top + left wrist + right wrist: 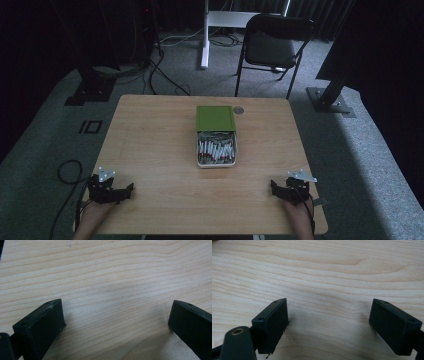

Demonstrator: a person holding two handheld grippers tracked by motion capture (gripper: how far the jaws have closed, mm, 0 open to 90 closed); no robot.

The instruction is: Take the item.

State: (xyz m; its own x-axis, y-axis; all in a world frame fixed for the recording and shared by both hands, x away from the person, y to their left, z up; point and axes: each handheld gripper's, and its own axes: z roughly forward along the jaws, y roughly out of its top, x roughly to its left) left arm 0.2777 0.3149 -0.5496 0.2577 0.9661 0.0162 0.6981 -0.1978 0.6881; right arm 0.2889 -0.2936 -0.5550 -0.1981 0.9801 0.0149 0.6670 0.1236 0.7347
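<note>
An open metal tin [197,150] sits at the middle of the wooden table [150,140], its green lid [215,118] lying at its far end. Inside lie several small silver and red cylinders [216,150]. My left gripper [116,192] rests near the front left corner of the table, a hand behind it. My right gripper [284,189] rests near the front right corner. Both stand open, pointing down at bare wood, well apart from the tin. In the left gripper view the left gripper [116,315] has nothing between its jaws. The right gripper [329,315] is likewise empty.
A small round grey disc [239,110] lies on the table just right of the lid. Beyond the far edge stand a black folding chair [272,42] and a white stand leg [204,35]. Cables [67,172] trail on the grey carpet at the left.
</note>
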